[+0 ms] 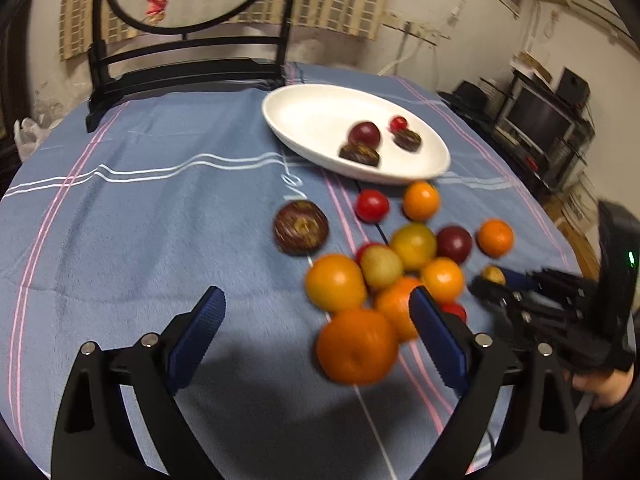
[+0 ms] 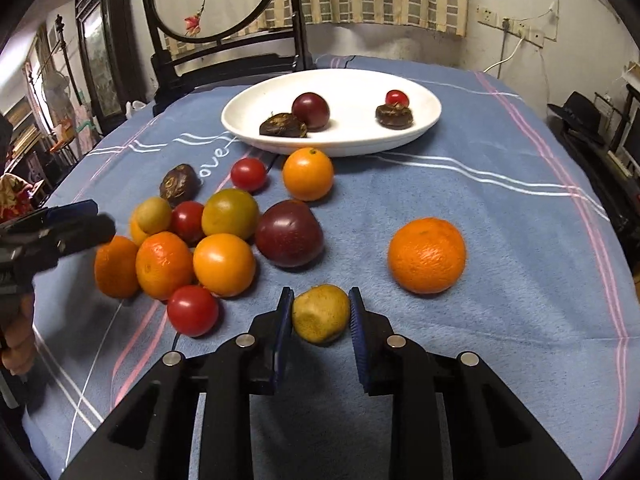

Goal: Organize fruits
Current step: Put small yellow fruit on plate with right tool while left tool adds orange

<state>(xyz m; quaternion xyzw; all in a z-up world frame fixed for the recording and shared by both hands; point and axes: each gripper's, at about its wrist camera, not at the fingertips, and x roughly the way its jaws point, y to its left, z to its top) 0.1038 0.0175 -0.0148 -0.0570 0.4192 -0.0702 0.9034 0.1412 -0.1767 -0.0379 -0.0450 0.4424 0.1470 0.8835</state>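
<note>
My right gripper (image 2: 320, 294) is shut on a small yellow fruit (image 2: 320, 316) that rests on the blue tablecloth; the left wrist view shows this gripper (image 1: 490, 280) at the right. A pile of oranges, red tomatoes and a dark plum (image 2: 289, 234) lies to its left, and a lone orange (image 2: 426, 255) to its right. The white plate (image 2: 424, 112) beyond holds a plum, a small red fruit and two dark brown fruits. My left gripper (image 1: 316, 300) hovers open over the near side of the pile, with a blurred orange (image 1: 356, 344) between its fingers but untouched.
A black wooden stand with a round painted screen (image 2: 224, 60) sits at the table's far edge, behind the plate (image 1: 280, 120). A dark brown fruit (image 1: 301, 228) lies apart, left of the pile. A person's hand (image 1: 604, 388) holds the right gripper.
</note>
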